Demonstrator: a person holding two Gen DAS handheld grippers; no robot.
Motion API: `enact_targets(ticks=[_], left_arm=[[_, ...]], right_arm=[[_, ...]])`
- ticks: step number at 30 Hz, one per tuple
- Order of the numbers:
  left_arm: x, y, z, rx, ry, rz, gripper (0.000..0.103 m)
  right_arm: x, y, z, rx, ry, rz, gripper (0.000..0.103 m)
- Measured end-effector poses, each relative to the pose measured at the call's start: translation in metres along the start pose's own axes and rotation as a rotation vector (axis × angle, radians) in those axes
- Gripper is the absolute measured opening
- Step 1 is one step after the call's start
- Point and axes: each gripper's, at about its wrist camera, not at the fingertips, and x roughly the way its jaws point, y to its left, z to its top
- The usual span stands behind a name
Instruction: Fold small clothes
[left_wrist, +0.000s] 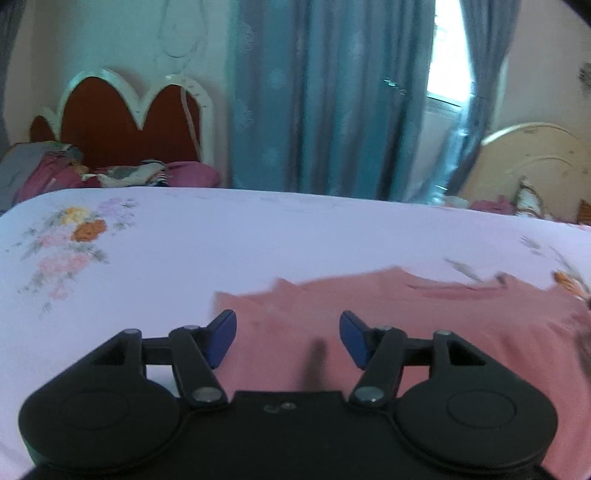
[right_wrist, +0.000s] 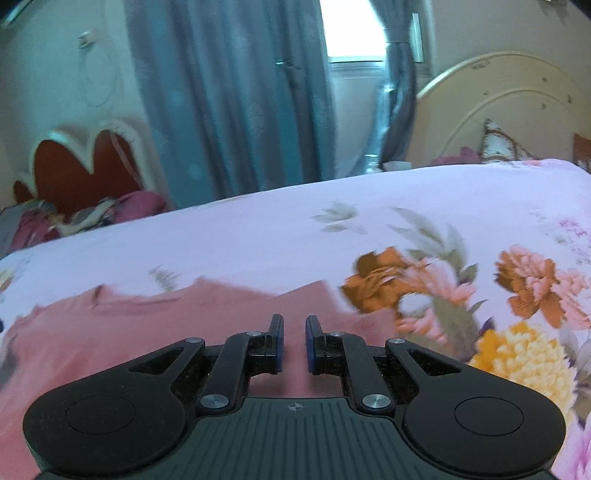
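One pink garment (left_wrist: 388, 332) lies spread flat on the floral bedsheet (left_wrist: 155, 258), directly ahead of and under both grippers. Its long axis seems to run side to side across both views, with a jagged far edge, though blur hides the finer outline. In the left wrist view the cloth stretches from between the fingers away to the right; in the right wrist view it (right_wrist: 129, 332) stretches away to the left, ending just right of the fingers. So the two hands appear to stand near opposite ends of it, neither clearly nearer.

The left gripper (left_wrist: 288, 338) stands spread wide, blue pads apart, nothing between them, hanging over the cloth. The right gripper (right_wrist: 294, 343) is nearly pressed together, a narrow slit left; no fabric shows pinched in it.

Judging by this, the next fold would likely need each hand to take its own end.
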Motion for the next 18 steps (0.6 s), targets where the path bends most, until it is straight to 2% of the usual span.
enact_targets(ticks=[3,6,10,14,18], left_arm=[[-0.001,-0.021,-0.013,0.040,0.035,-0.048,0.061],[0.002,-0.035,-0.026,0.059,0.065,-0.064,0.061],[0.006,-0.035,-0.044,0.096,0.102,-0.014,0.060],[0.002,-0.009,-0.058,0.083,0.095,0.030,0.062],[-0.007,0.006,-0.063,0.060,0.091,0.039,0.062]], right_arm=[[0.002,0.028,-0.012,-0.052,0.039,0.043,0.010],[0.003,0.057,-0.025,-0.120,0.053,0.065,0.010],[0.007,0.075,-0.044,-0.176,0.091,0.063,0.010],[0.004,0.056,-0.063,-0.198,0.105,-0.017,0.010],[-0.012,0.013,-0.078,-0.119,0.096,-0.083,0.010]])
